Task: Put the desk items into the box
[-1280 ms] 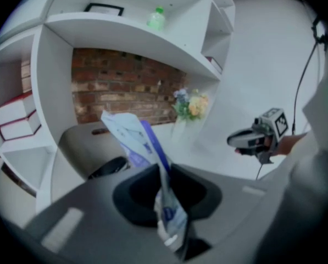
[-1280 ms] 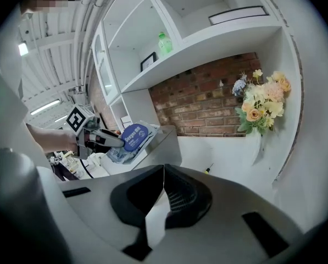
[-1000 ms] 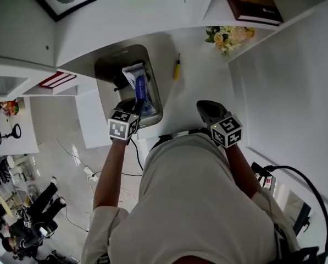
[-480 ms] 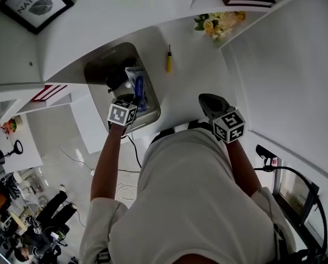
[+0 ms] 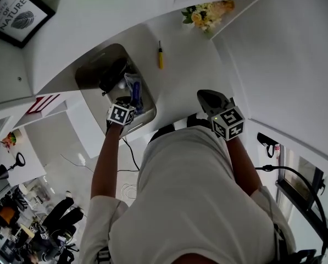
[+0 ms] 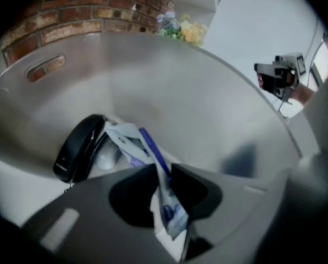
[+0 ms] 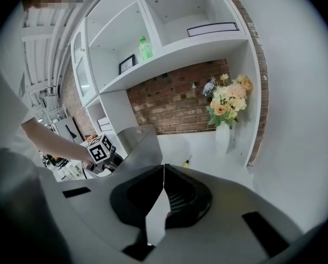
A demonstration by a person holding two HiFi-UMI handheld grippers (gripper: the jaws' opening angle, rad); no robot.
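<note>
A grey box [image 5: 89,69] stands on the white desk, with a black device [image 6: 78,147] and a white thing inside it. My left gripper [image 6: 164,170] reaches over the box's near end. A blue-and-white packet [image 6: 151,157] stands pinched between its jaws, which are opening slightly. From the head view the packet [image 5: 135,92] pokes up just beyond the left gripper [image 5: 129,100]. A yellow screwdriver [image 5: 160,55] lies on the desk right of the box. My right gripper [image 7: 164,172] is shut with nothing in it, hovering near the desk's front edge [image 5: 206,98].
A vase of flowers [image 7: 227,100] stands in the back right corner against the brick wall. Shelves above the desk hold a framed print [image 5: 14,12], a green bottle [image 7: 145,48] and a book. The screwdriver [image 7: 187,161] lies ahead of the right gripper.
The head view has swung, so the box and screwdriver sit further left and higher. The left gripper keeps the packet at the box's near end; the right gripper has hardly moved.
</note>
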